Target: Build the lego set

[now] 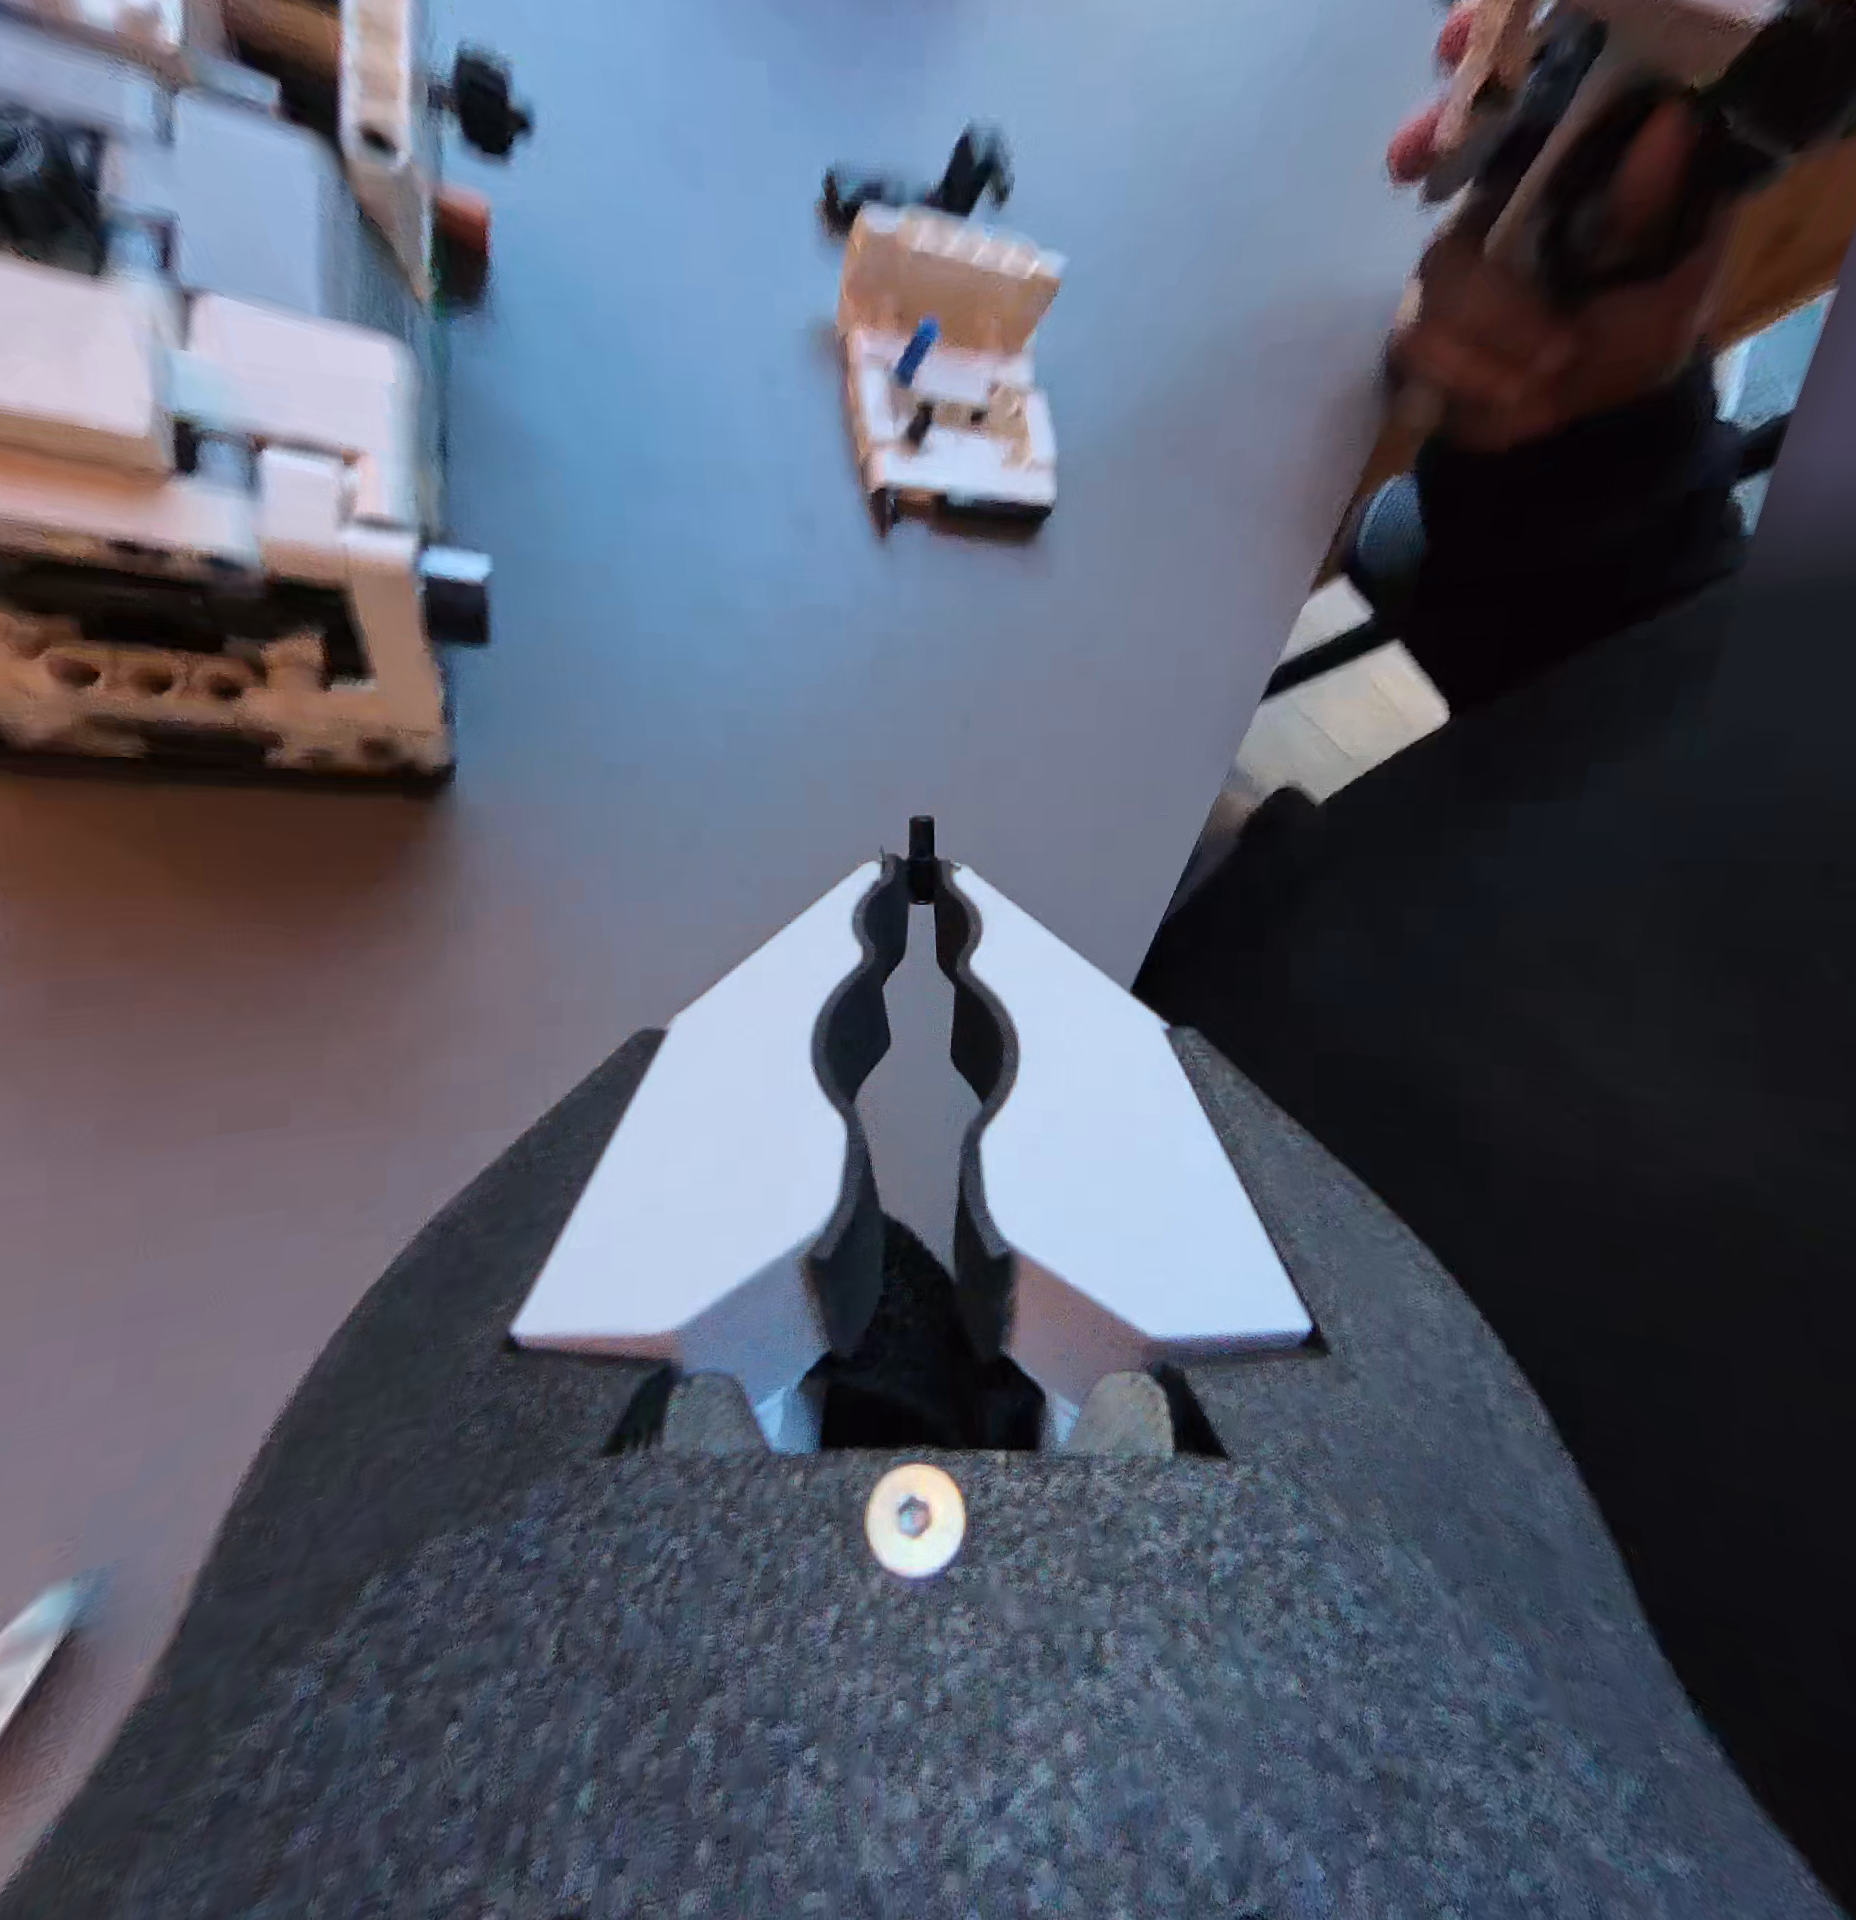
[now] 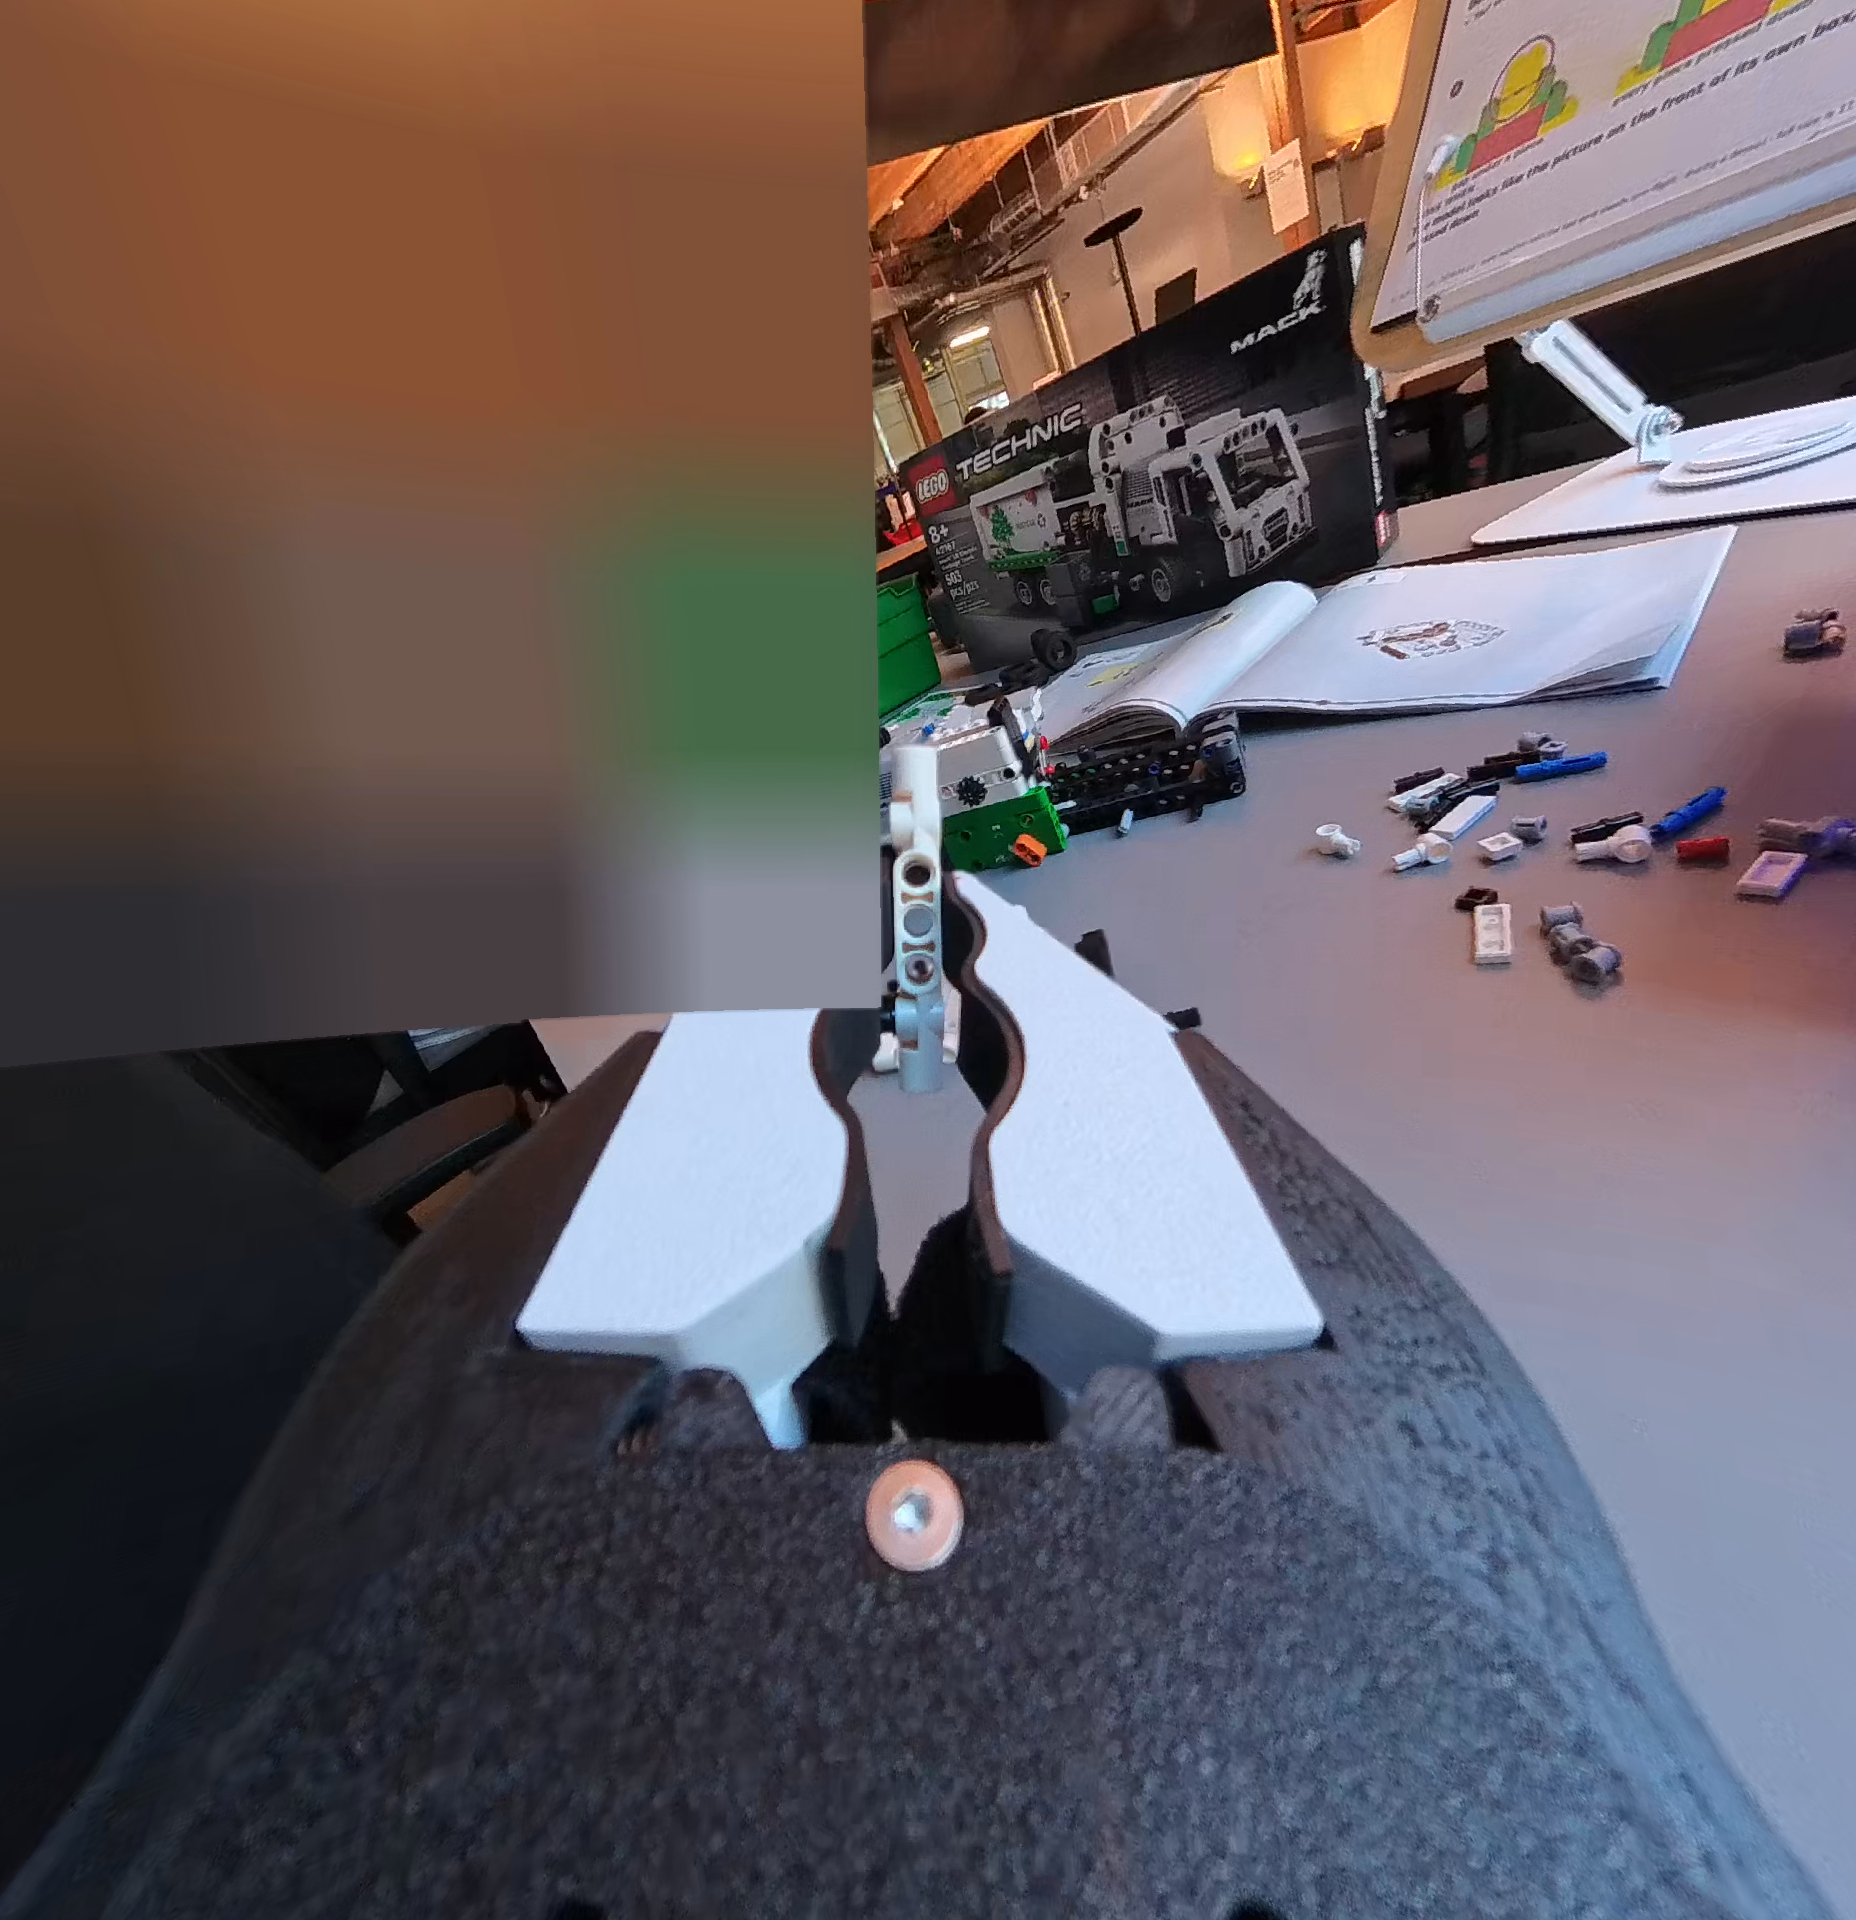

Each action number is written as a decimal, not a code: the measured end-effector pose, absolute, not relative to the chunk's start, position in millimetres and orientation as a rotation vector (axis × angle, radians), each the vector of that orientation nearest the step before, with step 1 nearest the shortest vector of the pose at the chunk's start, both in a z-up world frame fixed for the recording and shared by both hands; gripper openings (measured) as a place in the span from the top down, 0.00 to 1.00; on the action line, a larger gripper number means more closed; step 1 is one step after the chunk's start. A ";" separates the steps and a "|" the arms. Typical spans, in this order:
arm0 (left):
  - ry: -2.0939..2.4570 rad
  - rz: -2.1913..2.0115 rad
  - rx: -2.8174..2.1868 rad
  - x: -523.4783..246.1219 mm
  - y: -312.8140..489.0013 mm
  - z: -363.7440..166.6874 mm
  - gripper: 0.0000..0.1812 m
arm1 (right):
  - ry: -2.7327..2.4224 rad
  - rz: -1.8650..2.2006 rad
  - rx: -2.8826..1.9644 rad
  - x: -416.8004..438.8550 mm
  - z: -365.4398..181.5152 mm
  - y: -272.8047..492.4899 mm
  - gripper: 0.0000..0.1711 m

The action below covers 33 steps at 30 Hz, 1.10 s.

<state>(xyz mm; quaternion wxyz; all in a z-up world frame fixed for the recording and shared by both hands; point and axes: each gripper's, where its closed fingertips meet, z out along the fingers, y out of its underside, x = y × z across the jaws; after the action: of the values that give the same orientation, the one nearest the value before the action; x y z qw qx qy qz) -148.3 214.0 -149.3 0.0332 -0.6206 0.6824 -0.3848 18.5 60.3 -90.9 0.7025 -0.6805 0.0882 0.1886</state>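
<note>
My left gripper [image 1: 920,878] is shut on a small black pin [image 1: 920,836] that sticks out past the fingertips, held above the grey table [image 1: 695,520]. A small white sub-assembly [image 1: 945,384] with a blue pin lies ahead on the table. My right gripper [image 2: 924,935] is shut on a white and grey beam assembly [image 2: 919,914] held upright between the fingers. The right gripper and the hand holding it show blurred at the top right of the left wrist view [image 1: 1589,187]. The partly built truck [image 2: 1007,790] stands farther back.
A large white and black built section [image 1: 197,520] sits at the left. Loose small parts [image 2: 1526,831] lie scattered at the right. An open instruction booklet [image 2: 1423,644], the set's box [image 2: 1142,478] and a stand with a sheet [image 2: 1630,156] are behind. The table edge [image 1: 1267,665] runs at the right. One gripper's finger ends stand about 25 cm off the other's.
</note>
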 end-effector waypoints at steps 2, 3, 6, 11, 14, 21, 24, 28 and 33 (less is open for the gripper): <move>2.033 -1.309 -1.775 -133.7 197.4 -142.9 0.98 | 0.106 0.450 -1.551 0.6 -92.1 62.2 0.96; 2.025 -1.339 -1.695 -125.9 187.4 -138.5 0.98 | 0.079 0.435 -1.571 -6.0 -93.4 65.8 0.96; 2.026 -1.417 -1.420 -103.8 152.5 -120.2 0.98 | -0.011 0.429 -1.679 -37.3 -103.9 83.0 0.96; 2.093 -1.405 -1.183 -90.0 113.5 -116.8 0.98 | -0.155 0.261 -1.781 -68.5 -116.2 106.0 0.96; 2.107 -1.340 -1.212 -88.1 116.7 -130.7 0.98 | -0.099 0.313 -1.757 -69.2 -118.3 108.9 0.96; 2.173 -0.868 -1.524 -95.2 171.4 -189.4 0.98 | -0.071 0.322 -1.811 -63.2 -128.6 107.6 0.96; 2.131 -0.782 -1.457 -94.3 182.1 -187.2 0.98 | -0.066 0.347 -1.805 -63.3 -128.8 107.3 0.96; 2.031 -0.835 -1.479 -92.2 181.6 -192.0 0.98 | -0.065 0.349 -1.801 -62.8 -128.7 106.8 0.96; 1.958 -0.852 -1.534 -93.1 182.3 -192.4 0.98 | -0.083 0.340 -1.820 -65.5 -132.1 107.4 0.96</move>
<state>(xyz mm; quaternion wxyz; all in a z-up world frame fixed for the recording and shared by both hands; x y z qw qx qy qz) -93.1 182.3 -192.4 0.2533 -0.5645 0.7204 -0.3133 -65.5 107.4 -132.1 0.6003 -0.7853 -0.0360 0.1468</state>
